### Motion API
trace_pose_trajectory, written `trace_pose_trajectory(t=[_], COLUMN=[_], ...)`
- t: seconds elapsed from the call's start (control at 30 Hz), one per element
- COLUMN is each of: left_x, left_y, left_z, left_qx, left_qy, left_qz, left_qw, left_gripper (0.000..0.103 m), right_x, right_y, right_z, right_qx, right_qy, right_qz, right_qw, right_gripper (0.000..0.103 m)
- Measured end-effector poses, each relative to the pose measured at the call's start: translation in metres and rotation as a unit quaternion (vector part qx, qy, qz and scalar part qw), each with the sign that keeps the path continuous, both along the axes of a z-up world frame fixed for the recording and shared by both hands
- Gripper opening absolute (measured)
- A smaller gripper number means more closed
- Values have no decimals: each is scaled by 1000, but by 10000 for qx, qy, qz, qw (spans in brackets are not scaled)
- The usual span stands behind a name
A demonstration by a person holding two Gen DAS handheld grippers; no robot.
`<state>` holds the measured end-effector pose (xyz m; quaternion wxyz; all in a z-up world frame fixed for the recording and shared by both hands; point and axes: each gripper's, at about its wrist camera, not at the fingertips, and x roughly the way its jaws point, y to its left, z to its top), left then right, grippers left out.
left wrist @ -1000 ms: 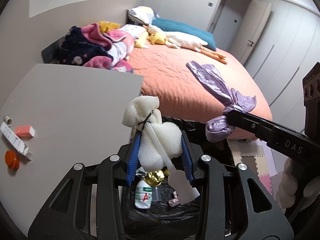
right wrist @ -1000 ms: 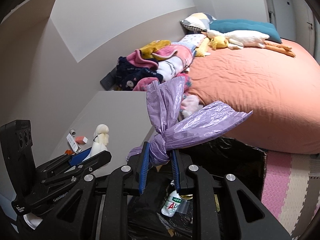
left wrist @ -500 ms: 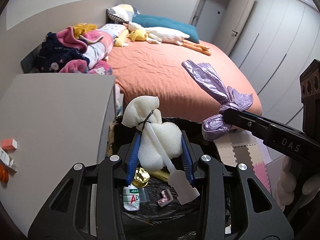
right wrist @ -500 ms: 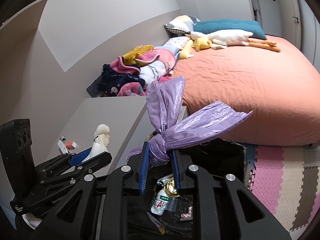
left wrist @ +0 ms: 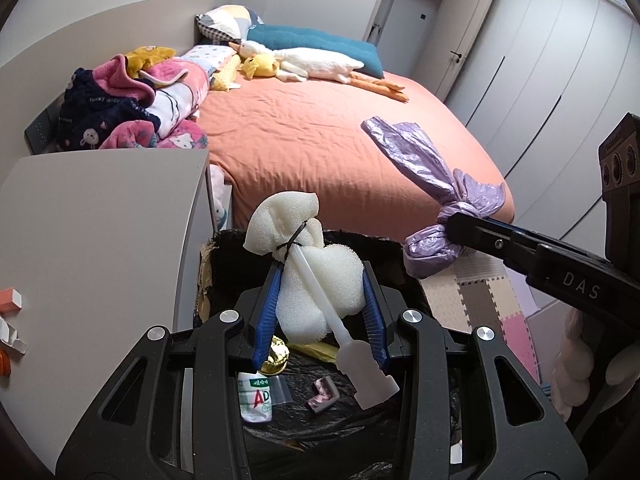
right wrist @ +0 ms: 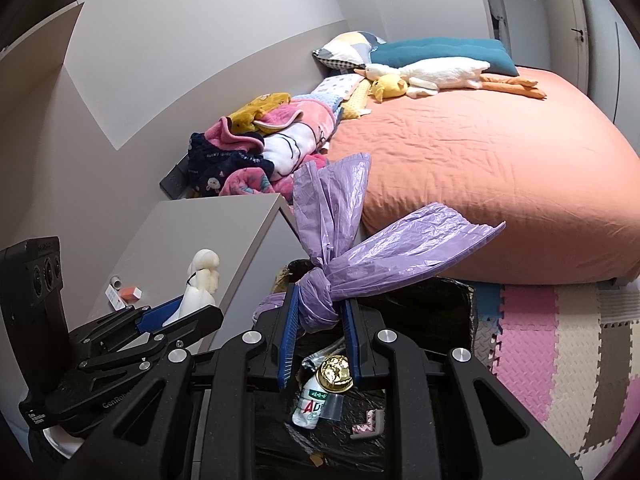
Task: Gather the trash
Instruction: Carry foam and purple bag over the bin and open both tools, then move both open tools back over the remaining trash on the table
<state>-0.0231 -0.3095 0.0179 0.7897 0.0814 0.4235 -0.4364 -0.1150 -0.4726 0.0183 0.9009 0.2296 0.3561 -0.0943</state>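
My left gripper (left wrist: pixel 320 276) is shut on a white foam wad (left wrist: pixel 316 280) tied with a black band, with a white plastic stick across it. It hangs over the black-lined trash bin (left wrist: pixel 380 240). My right gripper (right wrist: pixel 318 308) is shut on the knot of a purple plastic bag (right wrist: pixel 380 244), also above the bin (right wrist: pixel 448 296). In the right wrist view the left gripper (right wrist: pixel 176 312) sits at lower left with the foam (right wrist: pixel 200 284). In the left wrist view the right gripper (left wrist: pixel 456 220) reaches in from the right with the purple bag (left wrist: pixel 420 164). Inside the bin lie a small white bottle (left wrist: pixel 256 392), a gold lid (right wrist: pixel 334 372) and scraps.
A grey cabinet top (left wrist: pixel 92 232) stands left of the bin, with small items at its left edge (left wrist: pixel 10 300). Behind is a bed with an orange sheet (left wrist: pixel 328 132), piled blankets (left wrist: pixel 132 100) and plush toys (left wrist: pixel 308 64). Foam floor mats (right wrist: pixel 560 352) lie at right.
Both grippers moved sideways from above the cabinet edge to over the bin, carrying the foam and the purple bag. More of the bin's inside shows now. Both grips are unchanged.
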Motion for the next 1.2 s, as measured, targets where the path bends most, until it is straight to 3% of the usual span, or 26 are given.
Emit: trace_pose_trajectory(t=[0.07, 0.1, 0.13, 0.17, 0.2, 0.27, 0.37, 1.2], left_x=[1, 2, 3, 5, 5, 6, 8, 13], left_y=[0, 1, 1, 2, 3, 4, 6, 35], left_z=[0, 0, 0, 1, 1, 2, 0, 3], left_qx=[9, 2, -7, 24, 51, 127, 178, 136], left_qy=[30, 82, 132, 167, 143, 31, 26, -36], left_qz=[-12, -18, -9, 50, 115, 202, 251, 519], left_qw=[10000, 10000, 9999, 9998, 9998, 9997, 9995, 9986], left_gripper=[44, 63, 73, 92, 96, 96, 96, 96], right_x=[-1, -1, -2, -3, -5, -8, -11, 9], right_y=[0, 0, -1, -1, -2, -2, -6, 18], right_z=[2, 3, 4, 6, 8, 13, 17, 12], right_qx=[-4, 1, 26, 29, 1, -119, -82, -109], right_qy=[-19, -29, -48, -54, -75, -124, -228, -196], right_qz=[-7, -17, -25, -33, -76, -272, -358, -19], right_qw=[10000, 10000, 10000, 10000, 9999, 9995, 9991, 9997], right_gripper=[23, 25, 28, 41, 58, 71, 74, 74])
